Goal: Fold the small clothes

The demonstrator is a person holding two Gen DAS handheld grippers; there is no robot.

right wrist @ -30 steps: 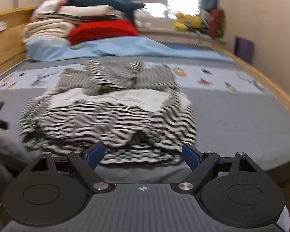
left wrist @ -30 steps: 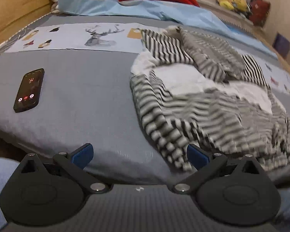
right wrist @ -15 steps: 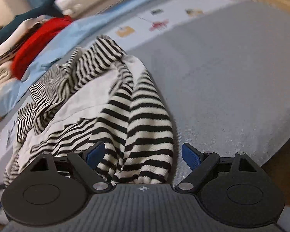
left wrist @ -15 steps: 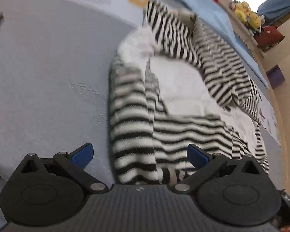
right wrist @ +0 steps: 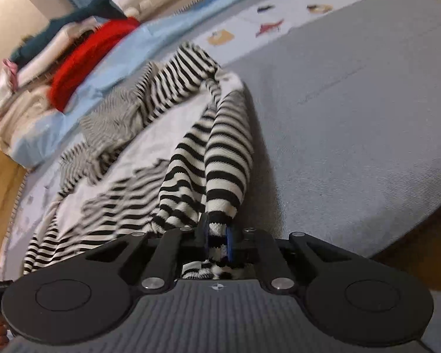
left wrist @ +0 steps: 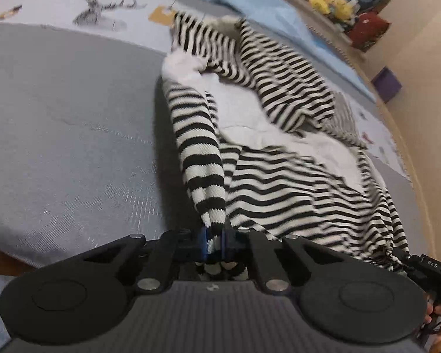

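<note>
Both grippers have closed since half a second ago. Left gripper (left wrist: pixel 214 242) pinches the striped garment's (left wrist: pixel 279 182) near hem; right gripper (right wrist: pixel 216 242) clamps the opposite near corner, both low at the gray bedspread's (left wrist: pixel 73 123) edge. Garment lies crumpled beyond; red blanket (right wrist: pixel 85 58) farther back.

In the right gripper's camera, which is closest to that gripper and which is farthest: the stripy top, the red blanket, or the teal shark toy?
1. Stripy top: pinched in the right gripper, so nearest.
2. Red blanket: far up the bed, on the left.
3. Teal shark toy: behind the red blanket on top of the pile, near the window, farthest.
</note>
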